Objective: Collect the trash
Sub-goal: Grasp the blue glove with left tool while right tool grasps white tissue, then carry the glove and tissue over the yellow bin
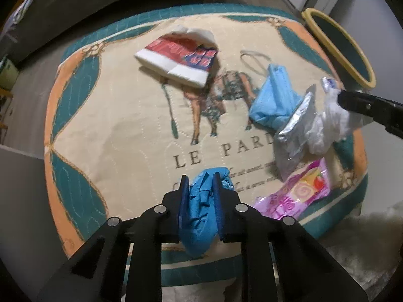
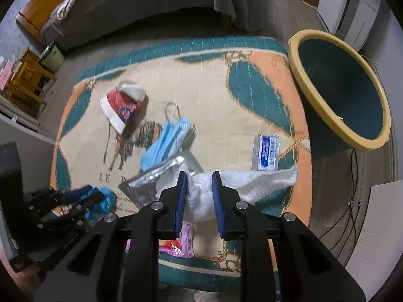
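Trash gripped in both tongs above quilted mat [image 1: 113, 115].
Left gripper [image 1: 200, 178] clamps blue glove [image 1: 201, 211], lower centre; right gripper [image 2: 199, 176] clamps white tissue [image 2: 252, 183].

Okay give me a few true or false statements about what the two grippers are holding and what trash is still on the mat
1. The left gripper is shut on a crumpled blue glove. True.
2. The right gripper holds the pink snack wrapper. False: it is shut on a white tissue; the pink snack wrapper lies on the mat.
3. The blue face mask already lies inside the bin. False: it is on the mat; the yellow-rimmed bin stands beside the mat.
4. A red, white and blue paper pack lies on the mat, apart from both grippers. True.
5. A silver foil pouch lies next to the face mask. True.
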Tool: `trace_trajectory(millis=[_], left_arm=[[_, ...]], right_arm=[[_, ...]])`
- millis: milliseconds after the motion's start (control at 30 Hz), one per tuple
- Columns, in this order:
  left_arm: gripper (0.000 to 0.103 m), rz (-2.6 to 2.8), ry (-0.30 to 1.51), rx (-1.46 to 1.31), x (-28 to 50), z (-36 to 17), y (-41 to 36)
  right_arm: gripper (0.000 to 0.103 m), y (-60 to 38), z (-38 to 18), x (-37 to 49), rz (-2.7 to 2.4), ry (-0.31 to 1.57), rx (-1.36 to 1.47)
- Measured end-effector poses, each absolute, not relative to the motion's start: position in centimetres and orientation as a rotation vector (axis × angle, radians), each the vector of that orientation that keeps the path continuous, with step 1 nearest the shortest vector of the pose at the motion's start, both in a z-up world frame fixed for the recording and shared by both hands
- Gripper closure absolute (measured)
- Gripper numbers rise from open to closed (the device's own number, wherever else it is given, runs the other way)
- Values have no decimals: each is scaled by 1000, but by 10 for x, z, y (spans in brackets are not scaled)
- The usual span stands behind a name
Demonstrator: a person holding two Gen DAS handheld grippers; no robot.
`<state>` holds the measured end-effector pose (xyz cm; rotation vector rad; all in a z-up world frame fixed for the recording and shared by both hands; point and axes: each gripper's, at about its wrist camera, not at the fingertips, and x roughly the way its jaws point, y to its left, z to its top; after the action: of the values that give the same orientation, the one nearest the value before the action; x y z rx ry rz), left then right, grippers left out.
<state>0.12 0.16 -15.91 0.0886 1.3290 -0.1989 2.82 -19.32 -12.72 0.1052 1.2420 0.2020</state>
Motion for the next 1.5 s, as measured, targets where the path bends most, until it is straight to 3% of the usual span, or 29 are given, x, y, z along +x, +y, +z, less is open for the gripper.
trace_trajectory(millis=[700,1500], left_arm=[[89,-160,863,41,15,-39,6],[89,-286,687,129,24,-3,-68]], right_arm=[[83,-226,-47,42,170,974,211],[83,-301,3,47,91,789,233]])
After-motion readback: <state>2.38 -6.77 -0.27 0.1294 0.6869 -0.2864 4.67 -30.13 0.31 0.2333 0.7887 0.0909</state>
